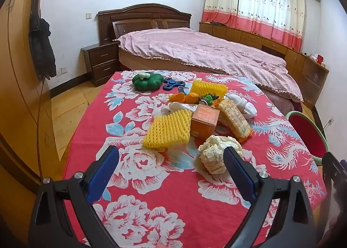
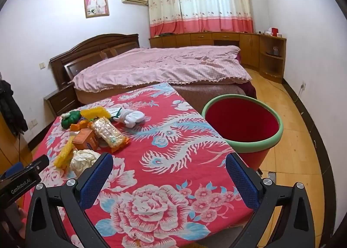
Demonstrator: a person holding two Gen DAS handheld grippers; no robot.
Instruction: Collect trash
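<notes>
A pile of trash lies on the red floral tablecloth [image 1: 151,183]: a crumpled paper ball [image 1: 213,154] [image 2: 83,159], two yellow foam nets [image 1: 168,130] [image 1: 208,88], an orange box [image 1: 205,121] [image 2: 85,140], a snack wrapper [image 1: 235,117] [image 2: 108,132] and orange peel [image 1: 186,97]. A red bin with a green rim [image 2: 243,122] [image 1: 308,133] stands at the table's right edge. My left gripper [image 1: 171,162] is open, just short of the paper ball and the near net. My right gripper [image 2: 169,167] is open and empty over the cloth, left of the bin.
A green pumpkin toy [image 1: 147,81], a blue fidget spinner [image 1: 173,84], a small toy car [image 1: 208,98] and white socks [image 1: 243,104] [image 2: 132,118] lie among the trash. A bed [image 1: 206,53] stands behind the table, a wardrobe [image 1: 19,74] at the left.
</notes>
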